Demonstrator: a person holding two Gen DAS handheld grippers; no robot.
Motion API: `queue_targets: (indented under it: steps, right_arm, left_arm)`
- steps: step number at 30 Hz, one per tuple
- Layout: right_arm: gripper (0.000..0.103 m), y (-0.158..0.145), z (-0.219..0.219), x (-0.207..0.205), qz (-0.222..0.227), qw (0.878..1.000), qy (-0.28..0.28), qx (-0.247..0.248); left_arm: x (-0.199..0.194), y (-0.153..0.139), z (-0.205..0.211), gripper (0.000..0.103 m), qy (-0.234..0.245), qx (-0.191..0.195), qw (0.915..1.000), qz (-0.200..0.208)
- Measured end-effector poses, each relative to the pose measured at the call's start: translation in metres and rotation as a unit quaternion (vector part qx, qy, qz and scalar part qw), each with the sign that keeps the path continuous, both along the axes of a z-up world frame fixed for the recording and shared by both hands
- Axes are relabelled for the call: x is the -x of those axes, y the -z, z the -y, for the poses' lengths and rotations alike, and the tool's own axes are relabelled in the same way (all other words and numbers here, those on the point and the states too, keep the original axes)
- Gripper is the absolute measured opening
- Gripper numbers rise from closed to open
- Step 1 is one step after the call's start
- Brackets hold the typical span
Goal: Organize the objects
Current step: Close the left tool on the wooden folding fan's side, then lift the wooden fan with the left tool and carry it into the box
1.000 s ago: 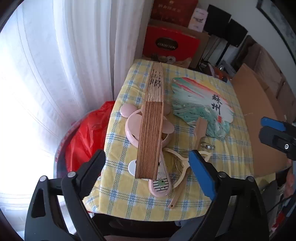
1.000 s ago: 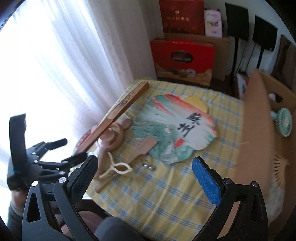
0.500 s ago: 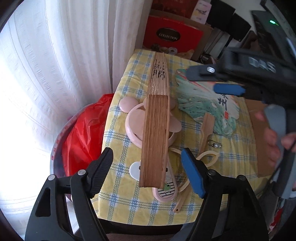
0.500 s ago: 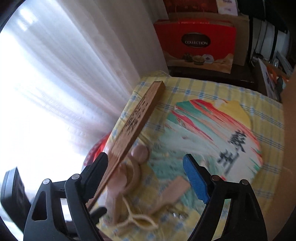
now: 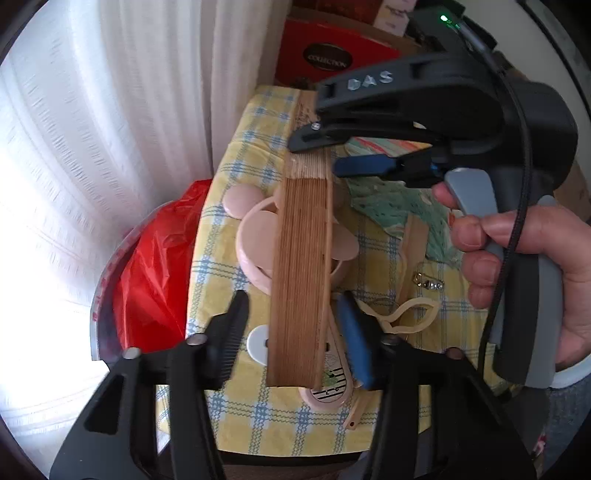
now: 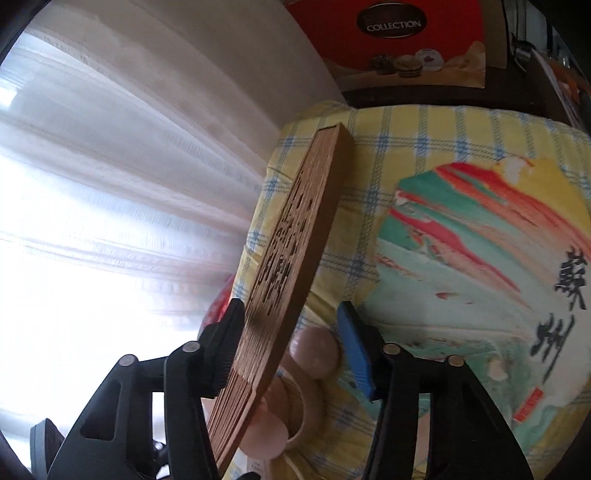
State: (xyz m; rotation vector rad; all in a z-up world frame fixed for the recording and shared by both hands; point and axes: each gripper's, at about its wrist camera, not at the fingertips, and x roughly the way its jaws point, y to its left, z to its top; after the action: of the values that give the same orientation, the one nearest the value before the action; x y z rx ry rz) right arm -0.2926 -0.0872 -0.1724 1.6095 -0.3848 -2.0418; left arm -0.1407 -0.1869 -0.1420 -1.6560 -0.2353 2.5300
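Observation:
A folded wooden fan (image 5: 301, 273) lies lengthwise on the yellow checked table (image 5: 266, 428), resting on a pink mouse-eared hand fan (image 5: 255, 240). My left gripper (image 5: 291, 332) is open, its jaws on either side of the wooden fan's near end, not touching. My right gripper (image 5: 317, 155) is open around the fan's middle; in the right wrist view the fan (image 6: 291, 236) passes between its jaws (image 6: 291, 339). A painted round fan (image 6: 480, 273) with black characters lies to the right.
A cream loop-shaped piece (image 5: 402, 314), a wooden handle (image 5: 415, 240) and a small metal clip (image 5: 428, 282) lie right of the wooden fan. A red bag (image 5: 155, 266) sits left of the table by the white curtain (image 5: 110, 129). A red box (image 6: 391, 33) stands behind.
Both grippers moved in on the wooden fan. The right gripper came across from the right and now straddles its middle; the left gripper advanced and narrowed around its near end.

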Motion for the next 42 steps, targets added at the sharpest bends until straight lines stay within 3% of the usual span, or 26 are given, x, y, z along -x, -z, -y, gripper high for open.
queue_targets:
  steps: [3, 6, 19, 25, 32, 42]
  right_arm:
    - [0.041, 0.002, 0.001, 0.0, 0.004, 1.0, 0.006, 0.021]
    - [0.026, 0.001, 0.001, 0.002, 0.009, 0.999, 0.009, 0.042]
    - [0.021, -0.023, -0.011, -0.011, -0.008, 0.998, 0.01, 0.061]
    - [0.021, -0.058, -0.034, -0.024, -0.034, 0.996, 0.011, 0.079]
    - [0.021, -0.115, -0.092, -0.045, -0.082, 0.993, 0.027, 0.085]
    - [0.02, -0.163, -0.21, -0.063, -0.123, 0.986, 0.09, 0.064]
  left_arm:
    - [0.001, 0.004, -0.001, 0.025, 0.003, -0.007, 1.0, 0.003]
    - [0.001, 0.003, 0.0, 0.025, 0.007, -0.016, 0.9998, -0.003]
    - [-0.016, -0.033, -0.014, 0.025, 0.025, -0.007, 0.9982, -0.055]
    - [-0.028, -0.064, -0.027, 0.025, 0.042, -0.008, 0.9956, -0.084]
    - [-0.037, -0.107, -0.075, 0.025, 0.073, -0.019, 0.9897, -0.122]
    - [-0.047, -0.14, -0.178, 0.025, 0.145, -0.045, 0.9768, -0.151]
